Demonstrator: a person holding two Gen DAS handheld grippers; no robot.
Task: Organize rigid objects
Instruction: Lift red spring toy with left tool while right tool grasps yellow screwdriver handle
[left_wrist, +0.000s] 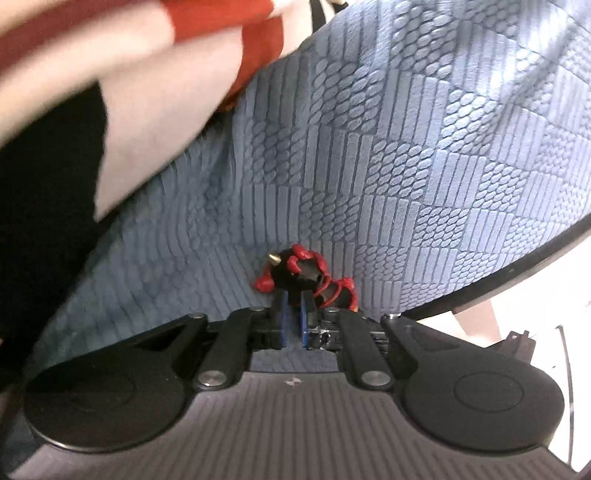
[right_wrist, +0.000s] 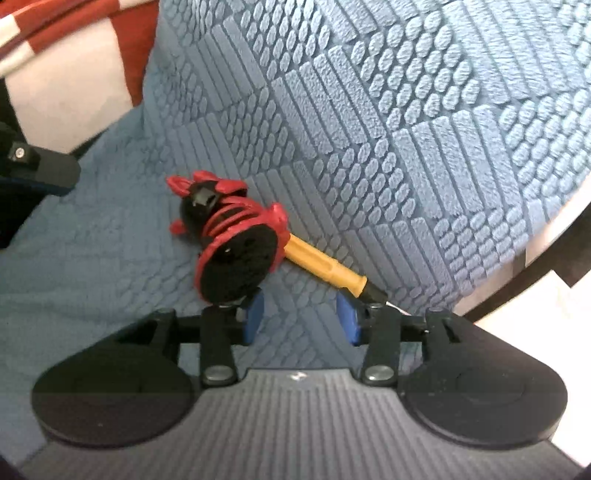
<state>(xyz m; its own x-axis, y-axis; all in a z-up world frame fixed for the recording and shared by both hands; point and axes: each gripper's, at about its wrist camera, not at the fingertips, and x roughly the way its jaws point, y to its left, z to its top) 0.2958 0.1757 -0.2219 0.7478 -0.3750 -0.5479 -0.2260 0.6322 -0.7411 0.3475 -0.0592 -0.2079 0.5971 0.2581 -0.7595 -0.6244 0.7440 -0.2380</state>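
On the blue quilted cover, a red-and-black toy lies against a yellow-handled tool. The left tongs are closed on the toy's black part. The right tongs stand spread and empty, their left pad touching or nearly touching the toy's disc base, the right one just beside the tool's tip. The left grip looks shallow, so a lift could twist the toy loose, and the soft cover might let the tool roll.

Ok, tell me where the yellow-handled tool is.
In the right wrist view, the yellow-handled tool lies on the blue textured cloth, just right of the red-and-black toy, ahead of the open right gripper.
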